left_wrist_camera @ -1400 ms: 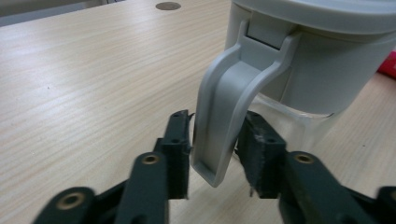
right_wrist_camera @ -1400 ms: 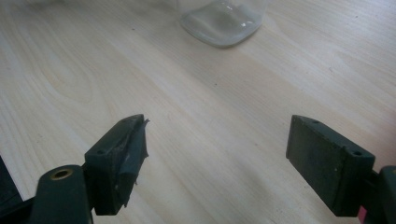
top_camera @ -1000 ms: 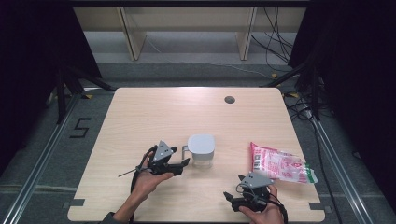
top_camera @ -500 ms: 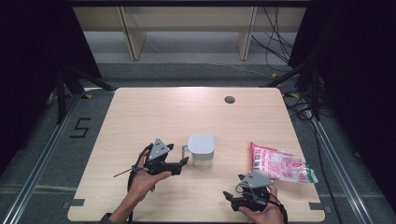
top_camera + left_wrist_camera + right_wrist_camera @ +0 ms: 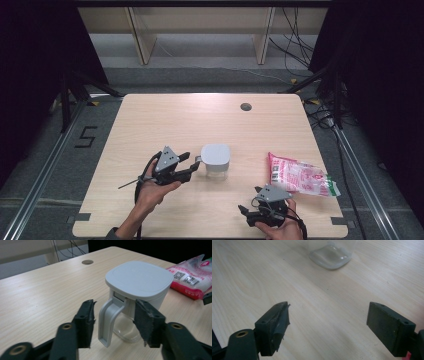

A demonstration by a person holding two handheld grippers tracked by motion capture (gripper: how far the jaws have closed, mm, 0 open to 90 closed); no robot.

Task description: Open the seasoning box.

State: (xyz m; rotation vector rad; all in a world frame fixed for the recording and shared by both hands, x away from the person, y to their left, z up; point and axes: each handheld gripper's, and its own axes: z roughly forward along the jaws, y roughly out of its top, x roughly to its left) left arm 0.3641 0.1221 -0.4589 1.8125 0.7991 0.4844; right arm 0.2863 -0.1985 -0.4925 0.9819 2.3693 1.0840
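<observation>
Two handheld grippers work a wooden table point(image 5: 150, 120): the left gripper point(image 5: 113, 323), jaws apart, straddles the lidded container's point(image 5: 215, 161) handle point(image 5: 108, 320), while the right gripper point(image 5: 328, 325) gapes wide at five o'clock.

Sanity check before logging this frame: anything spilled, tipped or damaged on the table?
No spill or tip: the lidded cup stands upright and the snack bag lies flat. One oddity is the worn, frayed padding on the left gripper and on one pad of the right gripper.
</observation>
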